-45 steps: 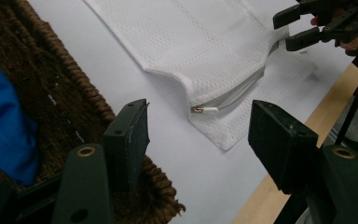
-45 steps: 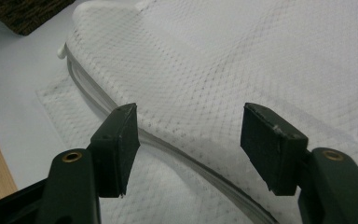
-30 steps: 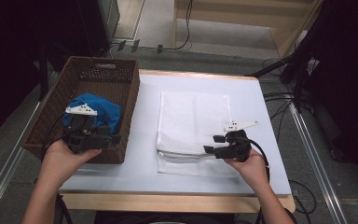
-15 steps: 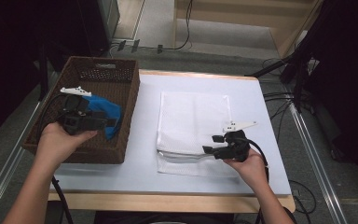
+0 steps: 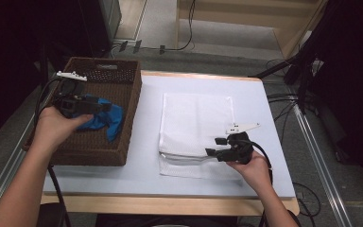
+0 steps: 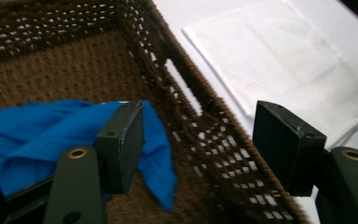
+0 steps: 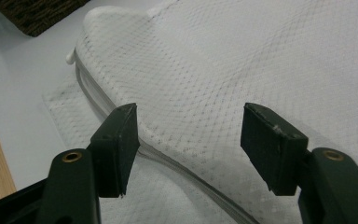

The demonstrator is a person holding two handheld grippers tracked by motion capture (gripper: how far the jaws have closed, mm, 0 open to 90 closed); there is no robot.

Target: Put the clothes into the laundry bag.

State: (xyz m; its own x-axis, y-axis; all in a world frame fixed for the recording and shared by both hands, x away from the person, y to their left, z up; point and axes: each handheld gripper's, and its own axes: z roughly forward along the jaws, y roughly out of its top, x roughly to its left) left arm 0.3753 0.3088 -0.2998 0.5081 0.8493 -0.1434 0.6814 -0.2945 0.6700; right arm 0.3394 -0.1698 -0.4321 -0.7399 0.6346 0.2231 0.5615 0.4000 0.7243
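A blue cloth (image 5: pixel 108 121) lies crumpled inside the brown wicker basket (image 5: pixel 131 111) at the table's left. My left gripper (image 5: pixel 105 108) hovers over it with its jaws pointing right. In the left gripper view the jaws (image 6: pixel 198 126) have just been opening. The blue cloth (image 6: pixel 37 135) sits behind and below the left pad, and nothing is pinched between the pads. A white mesh bag (image 5: pixel 196 118) lies flat mid-table. My right gripper (image 5: pixel 215 147) stands open at its near edge. Its pads (image 7: pixel 189 126) straddle the bag's seam (image 7: pixel 168 158) without touching it.
The basket's wall (image 6: pixel 214 140) runs between my left gripper and the pale table top (image 5: pixel 146 161). A wooden strip (image 5: pixel 170 204) edges the table's front. Cables (image 5: pixel 283 97) trail off the right side, and dark equipment stands behind.
My left hand has carried its gripper from the basket's near wall farther into the basket, away from me. The blue cloth now trails to the right of it. The right gripper has stayed put.
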